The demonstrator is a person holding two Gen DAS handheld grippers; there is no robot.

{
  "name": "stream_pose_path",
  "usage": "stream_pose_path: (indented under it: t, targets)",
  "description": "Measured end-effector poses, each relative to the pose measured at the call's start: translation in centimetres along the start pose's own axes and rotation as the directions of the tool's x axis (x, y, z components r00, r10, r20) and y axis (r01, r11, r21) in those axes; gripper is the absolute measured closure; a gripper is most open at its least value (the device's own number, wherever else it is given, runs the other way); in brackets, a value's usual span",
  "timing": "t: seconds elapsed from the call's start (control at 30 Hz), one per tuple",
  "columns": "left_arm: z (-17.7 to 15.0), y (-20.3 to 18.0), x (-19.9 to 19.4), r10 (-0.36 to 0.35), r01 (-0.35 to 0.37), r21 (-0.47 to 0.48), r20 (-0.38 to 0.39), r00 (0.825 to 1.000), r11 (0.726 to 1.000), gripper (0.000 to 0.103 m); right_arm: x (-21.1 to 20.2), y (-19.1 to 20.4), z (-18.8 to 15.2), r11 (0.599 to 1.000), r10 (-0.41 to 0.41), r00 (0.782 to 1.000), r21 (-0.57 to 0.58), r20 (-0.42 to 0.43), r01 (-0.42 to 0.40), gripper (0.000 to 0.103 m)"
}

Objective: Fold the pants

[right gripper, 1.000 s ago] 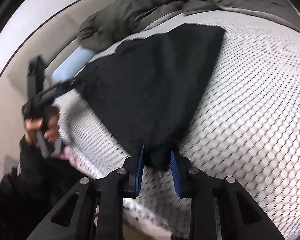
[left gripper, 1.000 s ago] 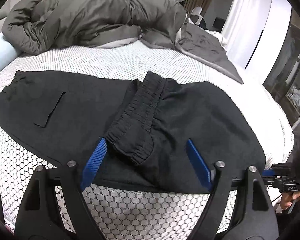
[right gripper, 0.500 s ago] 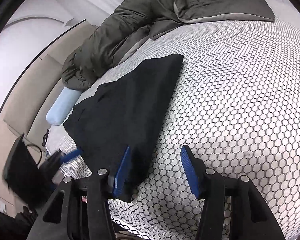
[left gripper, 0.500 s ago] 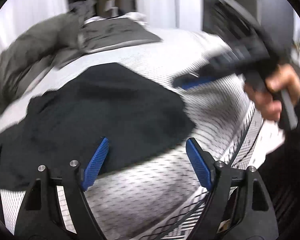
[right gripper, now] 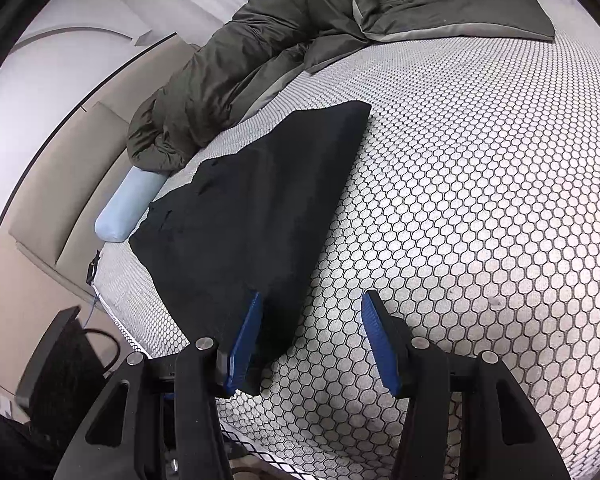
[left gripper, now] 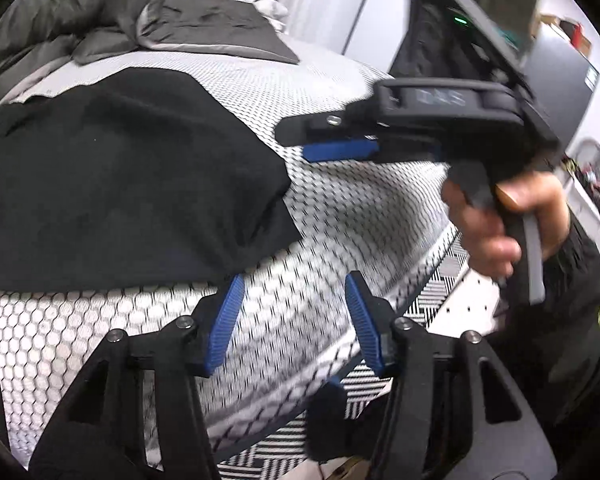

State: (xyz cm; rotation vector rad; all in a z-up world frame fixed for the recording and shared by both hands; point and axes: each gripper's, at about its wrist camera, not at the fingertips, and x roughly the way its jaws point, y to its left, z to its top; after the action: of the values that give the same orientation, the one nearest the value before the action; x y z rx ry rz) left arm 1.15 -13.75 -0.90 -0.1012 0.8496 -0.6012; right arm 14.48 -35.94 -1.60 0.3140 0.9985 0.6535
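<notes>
Black pants (right gripper: 260, 216) lie folded on the bed (right gripper: 480, 220), ahead-left of the spread, empty right claw (right gripper: 310, 340) and left claw (left gripper: 290, 320); likely next: regrasp.

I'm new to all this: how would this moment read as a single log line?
task: fold pants | pants: folded, flat on bed | left gripper: open, empty | right gripper: open, empty, at pants' near corner
</notes>
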Motion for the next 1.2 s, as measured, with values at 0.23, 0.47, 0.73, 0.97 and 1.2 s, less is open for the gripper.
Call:
stream_pose_path:
  t: [0.23,0.47,0.73,0.97,1.2]
  targets:
    - [1.4,0.6,1.0,0.069,-0.062,-0.124,0.054,0.996,0.990,0.089,-0.6,-0.6,0.0,1.000,0.012,1.000,0.013,0.006,-0.013,0.050]
    - [1.0,0.7,1.0,0.102,-0.092,-0.136,0.070,0.992,0.986,0.102,0.9,-1.6,1.2,0.987,0.115,0.993,0.112,0.000,-0.114,0.051]
    - [0.5,1.1,1.3,0.080,-0.073,-0.124,0.051,0.996,0.990,0.102,3.5,-2.9,4.3,0.954,0.187,0.977,0.218,0.104,-0.206,0.103]
    - [0.9,2.1,1.4,0.049,-0.042,-0.144,0.046,0.998,0.989,0.102,2.8,-2.7,4.4,0.950,0.181,0.983,0.251,0.032,-0.183,0.075]
    - [1.3,2.1,1.7,0.058,-0.051,-0.138,0.046,0.997,0.989,0.102,4.1,0.6,0.8,0.985,0.160,0.981,0.085,-0.113,-0.151,0.081]
